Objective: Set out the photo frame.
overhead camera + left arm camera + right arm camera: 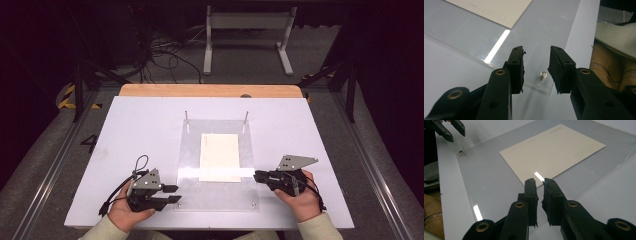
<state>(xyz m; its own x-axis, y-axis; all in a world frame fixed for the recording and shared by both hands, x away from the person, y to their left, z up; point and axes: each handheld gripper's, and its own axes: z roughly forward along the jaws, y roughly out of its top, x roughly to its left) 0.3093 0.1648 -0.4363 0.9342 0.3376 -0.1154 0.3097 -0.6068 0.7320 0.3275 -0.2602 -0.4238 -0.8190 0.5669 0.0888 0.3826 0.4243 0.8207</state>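
Note:
A clear acrylic sheet (pixel 220 195) lies flat in the middle of the white table (pixel 140 130), and a cream paper card (pixel 220 157) rests on it. My left gripper (pixel 178 194) sits at the sheet's near left corner. It is open, with a small metal stud (pixel 544 75) in the sheet's corner showing in the gap of the left gripper (pixel 536 50). My right gripper (pixel 255 176) lies at the sheet's right edge. In the right gripper view the right gripper (pixel 540 181) stands open by a narrow gap, empty, pointing over the sheet toward the card (pixel 551 150).
Two thin metal pins (pixel 186 116) stand at the sheet's far corners, and a second stud (pixel 253 204) marks the near right corner. A wooden strip (pixel 210 90) runs along the table's far edge. Beyond it are a white metal stand (pixel 247 30) and floor cables (pixel 160 55).

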